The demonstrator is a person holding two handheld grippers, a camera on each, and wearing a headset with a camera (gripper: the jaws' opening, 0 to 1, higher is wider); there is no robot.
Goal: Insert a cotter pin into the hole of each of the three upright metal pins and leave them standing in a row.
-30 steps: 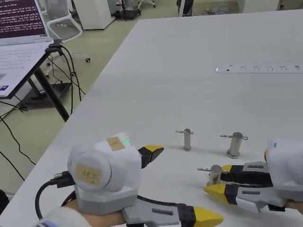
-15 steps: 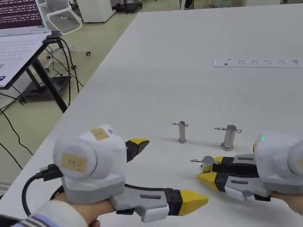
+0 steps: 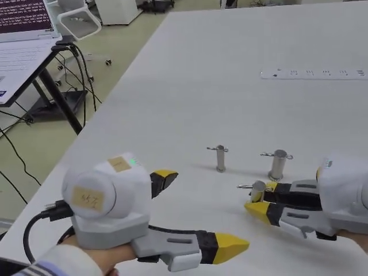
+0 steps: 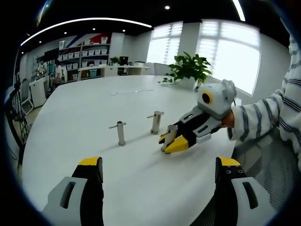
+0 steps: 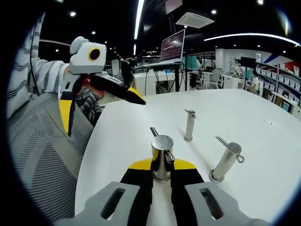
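Three short upright metal pins show on the white table (image 3: 230,98), each with a cotter pin through its top. Two stand free: one (image 3: 221,158) (image 4: 121,133) (image 5: 189,125) and another (image 3: 278,165) (image 4: 155,122) (image 5: 225,162). The third pin (image 3: 258,190) (image 4: 170,139) (image 5: 162,157) sits in front of them, with my right gripper (image 3: 260,199) (image 5: 162,173) shut on its lower body. My left gripper (image 3: 198,213) (image 4: 159,165) is at the near left, open and holding nothing, with its jaws wide apart.
A white power strip (image 3: 313,73) lies at the far right of the table. The table's left edge runs diagonally; beyond it stand a laptop (image 3: 23,34) on a black stand, hanging cables (image 3: 80,75) and a chair (image 3: 77,20).
The right gripper has carried its pin slightly away from me, closer to the two standing pins. The left gripper stays open and has barely shifted. The head camera has moved a little.
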